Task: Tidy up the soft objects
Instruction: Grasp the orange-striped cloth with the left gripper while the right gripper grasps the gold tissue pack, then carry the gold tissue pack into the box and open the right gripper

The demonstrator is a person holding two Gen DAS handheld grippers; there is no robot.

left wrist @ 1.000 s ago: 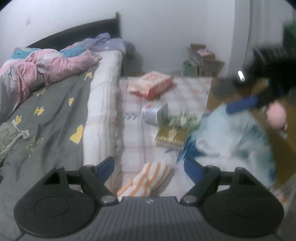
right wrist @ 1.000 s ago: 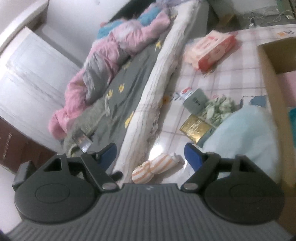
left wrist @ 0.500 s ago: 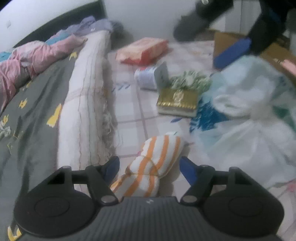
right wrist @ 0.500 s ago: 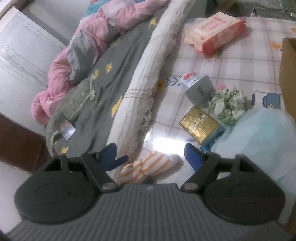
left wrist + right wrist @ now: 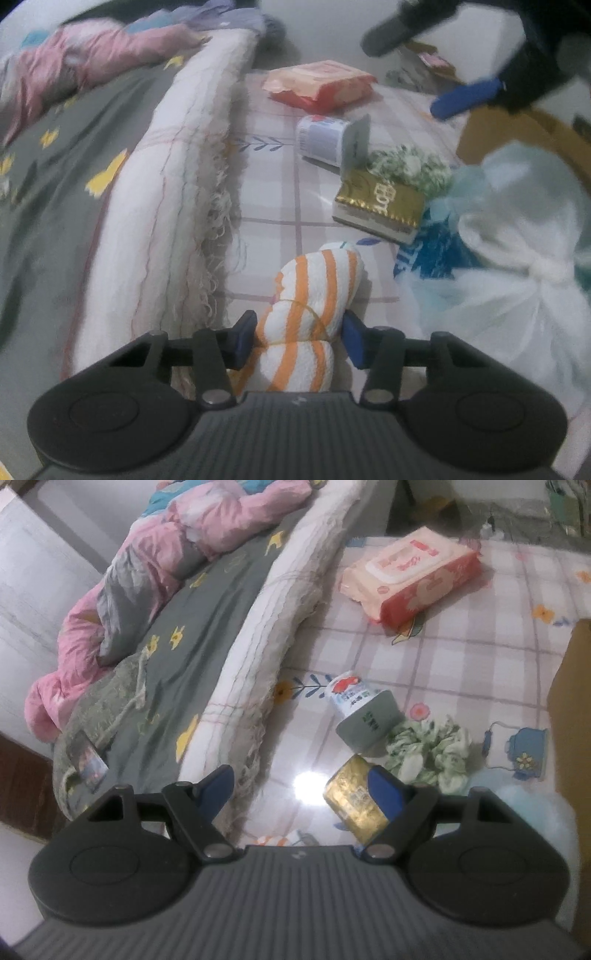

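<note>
An orange-and-white striped rolled cloth (image 5: 314, 295) lies on the checked table cover. My left gripper (image 5: 299, 336) has closed on its near end, a blue pad on each side. A green-and-white scrunchie (image 5: 410, 170) lies by a gold box (image 5: 380, 205); it also shows in the right wrist view (image 5: 432, 753). A pale blue and white cloth bundle (image 5: 517, 258) lies at the right. My right gripper (image 5: 301, 786) is open and empty above the table; it appears at the top right of the left wrist view (image 5: 465, 96).
A wipes pack (image 5: 410, 576), a small carton (image 5: 362, 712) and the gold box (image 5: 354, 797) lie on the table cover. A cardboard box (image 5: 569, 709) stands at the right. The bed with a grey sheet (image 5: 173, 657) and pink quilt (image 5: 122, 590) runs along the left.
My left gripper moved down onto the striped cloth and closed on it. My right gripper rose and moved forward, away from the pale blue bundle.
</note>
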